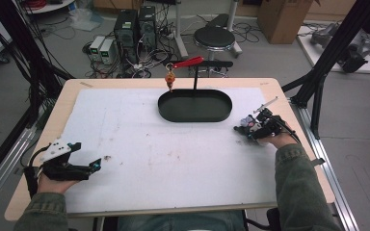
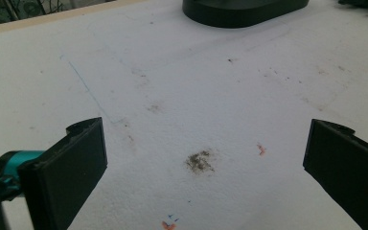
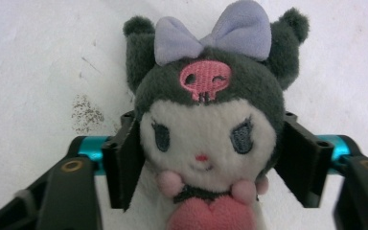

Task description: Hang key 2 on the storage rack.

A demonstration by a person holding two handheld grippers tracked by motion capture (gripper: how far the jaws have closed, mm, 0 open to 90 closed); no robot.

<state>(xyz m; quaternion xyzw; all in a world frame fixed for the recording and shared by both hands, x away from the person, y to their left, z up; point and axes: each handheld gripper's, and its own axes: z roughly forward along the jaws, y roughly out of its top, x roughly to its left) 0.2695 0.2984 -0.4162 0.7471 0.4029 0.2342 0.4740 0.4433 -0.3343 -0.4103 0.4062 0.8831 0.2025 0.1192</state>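
No words, brands or numbers can be read. One sign shows: a pink embroidered skull on the grey-and-white plush doll's [image 3: 206,139] forehead.

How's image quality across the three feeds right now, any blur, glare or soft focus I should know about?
High view: even light, no glare, but the right gripper is small and its load unreadable. Left gripper view: white mat stains sharp, the near jaws slightly soft. Right gripper view: plush toy in clear focus, stitching visible, soft shadows.
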